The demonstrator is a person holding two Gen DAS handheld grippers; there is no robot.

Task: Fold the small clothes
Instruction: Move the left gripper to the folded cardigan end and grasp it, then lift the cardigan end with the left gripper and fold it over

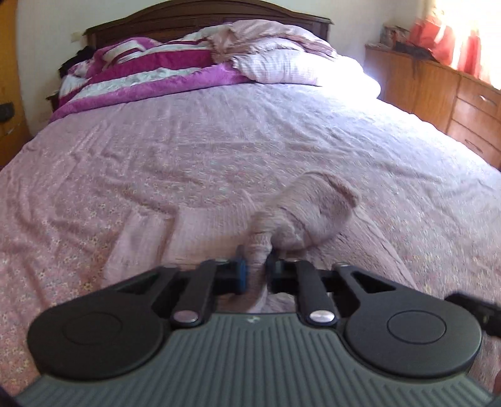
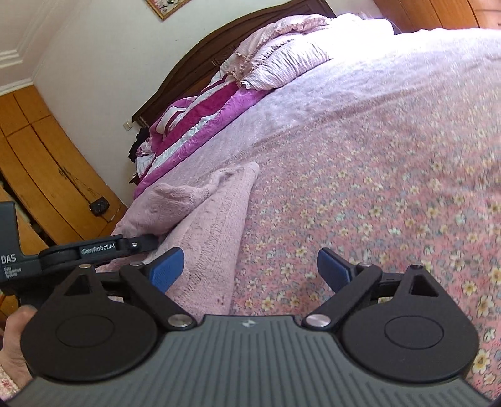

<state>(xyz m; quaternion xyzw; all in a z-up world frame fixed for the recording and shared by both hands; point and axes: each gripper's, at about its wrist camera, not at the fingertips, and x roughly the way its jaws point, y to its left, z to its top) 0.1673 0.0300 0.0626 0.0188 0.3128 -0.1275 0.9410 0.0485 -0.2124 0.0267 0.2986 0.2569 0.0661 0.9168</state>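
A small fuzzy pink garment (image 1: 300,216) lies bunched on the flowered bedspread (image 1: 219,150). My left gripper (image 1: 256,266) is shut on a fold of it, and the cloth rises in a lump just beyond the fingers. In the right wrist view the same pink garment (image 2: 206,225) lies stretched on the bed to the left, and the left gripper (image 2: 137,244) shows pinching its near edge. My right gripper (image 2: 250,269) is open and empty, its left blue pad (image 2: 166,269) over the garment's edge and its right pad (image 2: 332,269) over the bedspread.
A heap of pink and magenta quilts and pillows (image 1: 200,62) lies by the dark headboard (image 1: 206,18). Wooden drawers (image 1: 438,90) stand to the right of the bed. A wooden wardrobe (image 2: 40,162) stands to the left.
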